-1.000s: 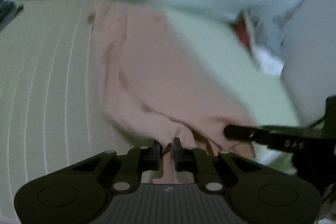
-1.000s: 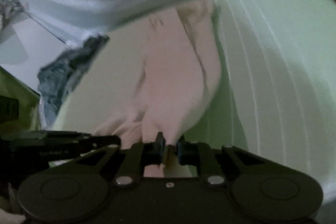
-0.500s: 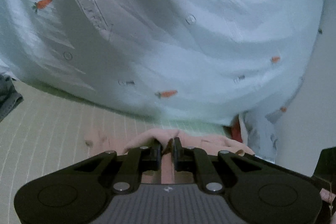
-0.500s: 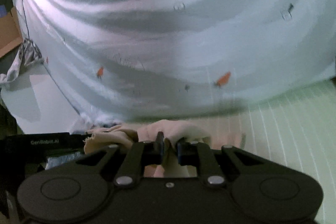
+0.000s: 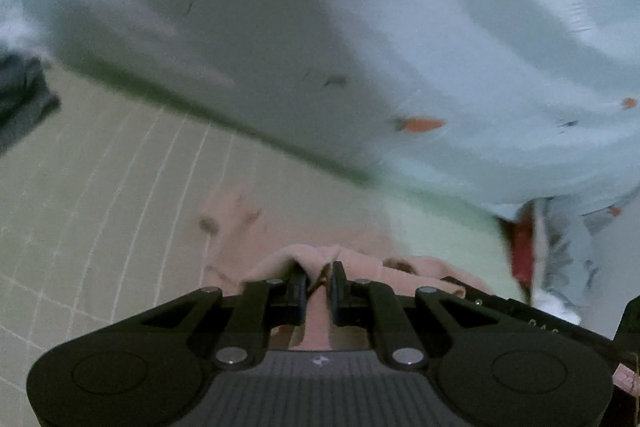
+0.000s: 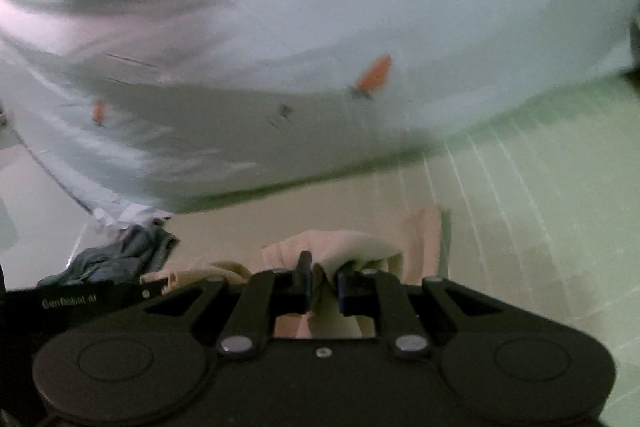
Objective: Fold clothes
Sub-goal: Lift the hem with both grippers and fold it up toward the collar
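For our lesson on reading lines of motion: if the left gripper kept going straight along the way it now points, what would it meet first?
Probably the striped green bed surface, just past the pink garment pinched in the left gripper. The pale carrot-print quilt lies beyond. Blur leaves depth uncertain.

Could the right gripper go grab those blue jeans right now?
Probably not yet. The right gripper has its jaws shut on the pink cloth, so it would have to let go first. The jeans lie off to its left, past the left gripper, which is partly in the way.
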The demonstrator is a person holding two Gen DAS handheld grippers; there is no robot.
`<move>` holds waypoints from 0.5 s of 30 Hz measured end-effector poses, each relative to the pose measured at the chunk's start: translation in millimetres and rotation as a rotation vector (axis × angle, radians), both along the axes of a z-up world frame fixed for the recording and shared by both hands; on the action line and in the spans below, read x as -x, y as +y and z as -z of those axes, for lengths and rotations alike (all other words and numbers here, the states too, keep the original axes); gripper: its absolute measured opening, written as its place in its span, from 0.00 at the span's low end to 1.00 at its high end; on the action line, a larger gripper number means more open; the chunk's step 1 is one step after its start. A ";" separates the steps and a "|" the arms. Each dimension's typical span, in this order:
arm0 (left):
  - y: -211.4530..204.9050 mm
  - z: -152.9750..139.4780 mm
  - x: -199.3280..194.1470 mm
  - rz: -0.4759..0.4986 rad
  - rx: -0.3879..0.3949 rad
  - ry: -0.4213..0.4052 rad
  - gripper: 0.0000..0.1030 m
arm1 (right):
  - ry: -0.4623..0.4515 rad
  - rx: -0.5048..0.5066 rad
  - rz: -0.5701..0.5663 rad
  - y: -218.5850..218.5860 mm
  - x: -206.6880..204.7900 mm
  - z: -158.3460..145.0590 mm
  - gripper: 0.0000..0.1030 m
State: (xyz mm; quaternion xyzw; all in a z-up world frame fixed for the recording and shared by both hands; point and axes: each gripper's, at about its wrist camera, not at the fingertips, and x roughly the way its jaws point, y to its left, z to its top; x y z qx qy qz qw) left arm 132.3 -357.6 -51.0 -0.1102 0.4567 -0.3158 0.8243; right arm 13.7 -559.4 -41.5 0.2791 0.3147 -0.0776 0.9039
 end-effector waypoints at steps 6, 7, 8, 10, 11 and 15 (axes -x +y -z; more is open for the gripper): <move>-11.9 49.6 -39.7 -0.031 -0.036 0.093 0.12 | 0.130 -0.034 0.016 -15.1 -40.2 46.7 0.12; -14.2 55.4 -43.5 -0.033 -0.048 0.099 0.12 | 0.149 -0.043 0.021 -16.8 -46.8 52.2 0.13; -16.4 60.9 -47.1 -0.034 -0.062 0.105 0.12 | 0.168 -0.052 0.027 -18.5 -53.4 57.8 0.13; -17.8 68.2 -51.0 -0.039 -0.071 0.116 0.12 | 0.205 -0.076 0.041 -22.1 -65.5 69.6 0.13; -18.3 71.7 -52.8 -0.041 -0.074 0.121 0.12 | 0.218 -0.086 0.048 -23.1 -69.7 74.8 0.13; -19.9 73.7 -57.3 -0.036 -0.086 0.128 0.13 | 0.243 -0.103 0.071 -23.3 -75.0 82.5 0.14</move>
